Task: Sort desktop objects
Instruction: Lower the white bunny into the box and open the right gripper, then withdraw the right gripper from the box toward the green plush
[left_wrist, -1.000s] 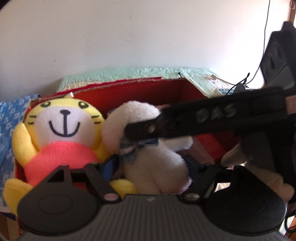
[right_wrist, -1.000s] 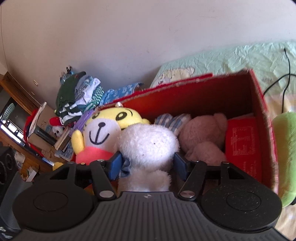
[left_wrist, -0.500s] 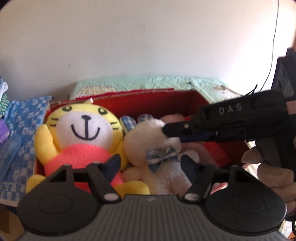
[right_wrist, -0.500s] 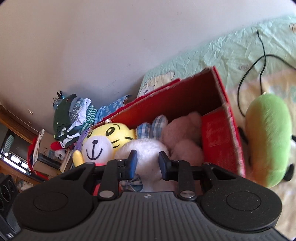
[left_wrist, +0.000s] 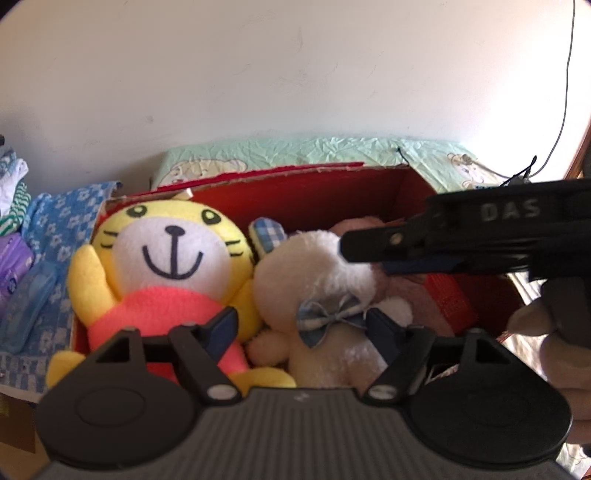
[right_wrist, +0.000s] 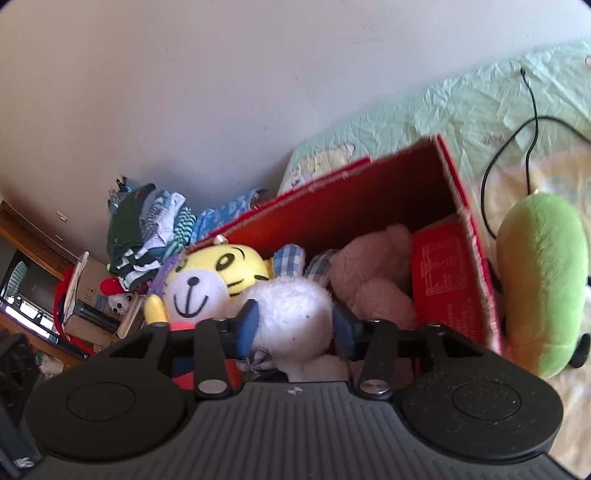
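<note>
A red cardboard box (left_wrist: 332, 195) (right_wrist: 369, 199) holds a yellow tiger plush (left_wrist: 162, 266) (right_wrist: 218, 273), a white bunny plush with a blue bow (left_wrist: 325, 291) (right_wrist: 291, 317) and a pink plush (right_wrist: 373, 273). My left gripper (left_wrist: 301, 328) is open just in front of the bunny's body. My right gripper (right_wrist: 293, 326) is open, its blue pads (right_wrist: 247, 325) on either side of the bunny's head, above it. The right gripper's fingers (left_wrist: 402, 243) reach in from the right in the left wrist view.
A green and yellow plush (right_wrist: 539, 273) lies right of the box on a mint bedsheet (right_wrist: 461, 103), with a black cable (right_wrist: 517, 133) beside it. Folded clothes (right_wrist: 147, 225) and a blue patterned cloth (left_wrist: 48, 236) are stacked left of the box. A white wall stands behind.
The right gripper was open, closed to a narrow gap while lifting back, and has now opened again around the bunny's head. The left gripper has pulled back from the bunny.
</note>
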